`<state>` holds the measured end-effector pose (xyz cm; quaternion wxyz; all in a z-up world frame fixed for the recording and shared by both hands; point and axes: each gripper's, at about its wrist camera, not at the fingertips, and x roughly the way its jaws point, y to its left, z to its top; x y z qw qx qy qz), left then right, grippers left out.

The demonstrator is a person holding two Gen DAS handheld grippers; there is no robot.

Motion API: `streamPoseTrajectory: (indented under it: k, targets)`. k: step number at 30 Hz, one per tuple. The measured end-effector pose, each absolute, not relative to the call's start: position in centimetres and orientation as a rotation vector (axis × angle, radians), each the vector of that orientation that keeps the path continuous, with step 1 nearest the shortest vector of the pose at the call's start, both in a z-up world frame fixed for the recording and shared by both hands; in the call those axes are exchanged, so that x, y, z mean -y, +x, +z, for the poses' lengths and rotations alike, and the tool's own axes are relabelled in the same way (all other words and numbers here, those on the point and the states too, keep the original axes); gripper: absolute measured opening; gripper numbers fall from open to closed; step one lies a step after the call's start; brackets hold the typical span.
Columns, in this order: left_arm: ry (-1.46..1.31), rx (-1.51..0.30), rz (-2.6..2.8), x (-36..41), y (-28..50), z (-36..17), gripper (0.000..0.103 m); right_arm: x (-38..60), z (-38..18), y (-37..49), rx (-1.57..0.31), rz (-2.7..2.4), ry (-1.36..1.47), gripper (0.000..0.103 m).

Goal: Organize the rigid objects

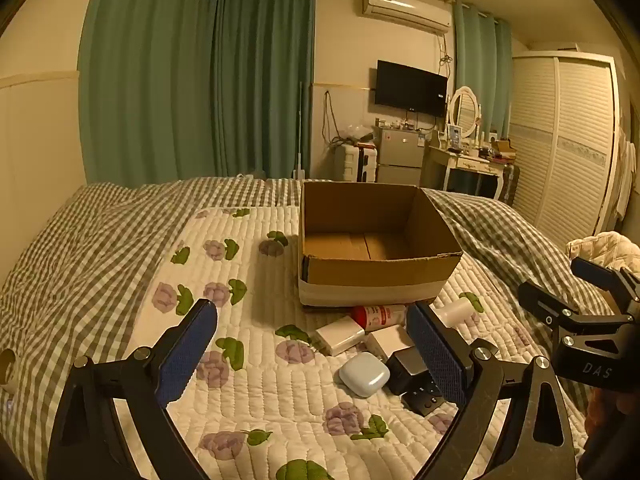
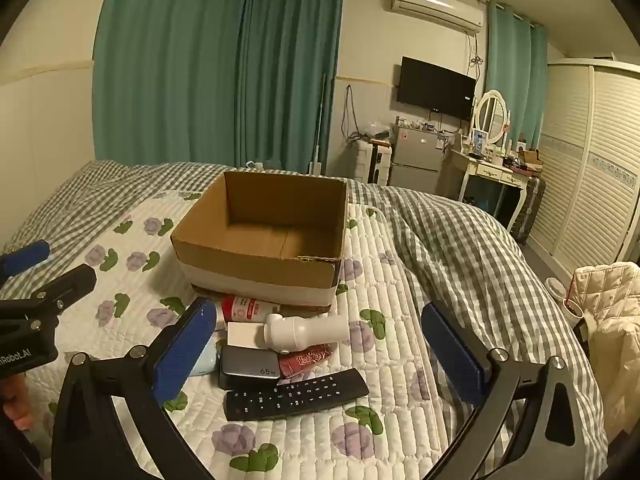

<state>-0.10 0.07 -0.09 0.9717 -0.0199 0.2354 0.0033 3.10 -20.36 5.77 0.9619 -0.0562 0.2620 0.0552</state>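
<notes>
Both grippers have black frames with silver screws, blue textured pads on the fingers, and white lettering.

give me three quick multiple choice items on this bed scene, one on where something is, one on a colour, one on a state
1. Where does the black TV remote control lie?
A. inside the box
B. on the floral quilt, nearer the camera than the pile
C. on the dresser

2. What colour are the gripper pads?
A. blue
B. red
C. white

3. What state is the open brown cardboard box in?
A. full
B. taped shut
C. empty

Answers: 1 B, it lies flat on the quilt before the other items; 2 A, both pads show blue; 3 C, only bare cardboard floor shows inside.
</notes>
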Motion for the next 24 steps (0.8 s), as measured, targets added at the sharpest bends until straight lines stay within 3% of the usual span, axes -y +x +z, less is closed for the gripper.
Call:
streamPoseTrajectory:
  k: [6, 24]
  targets:
    - [-0.066, -0.544, 0.001, -0.5, 1.1, -0.9, 0.098, 20.2, 6.2, 3.2, -0.539, 0.112, -0.109, 0.103]
    - [-0.036, -0.486, 0.012, 0.0, -0.2, 0.0, 0.098, 20.0, 5.1, 3.4, -0.568, 0.121, -0.128, 0.103]
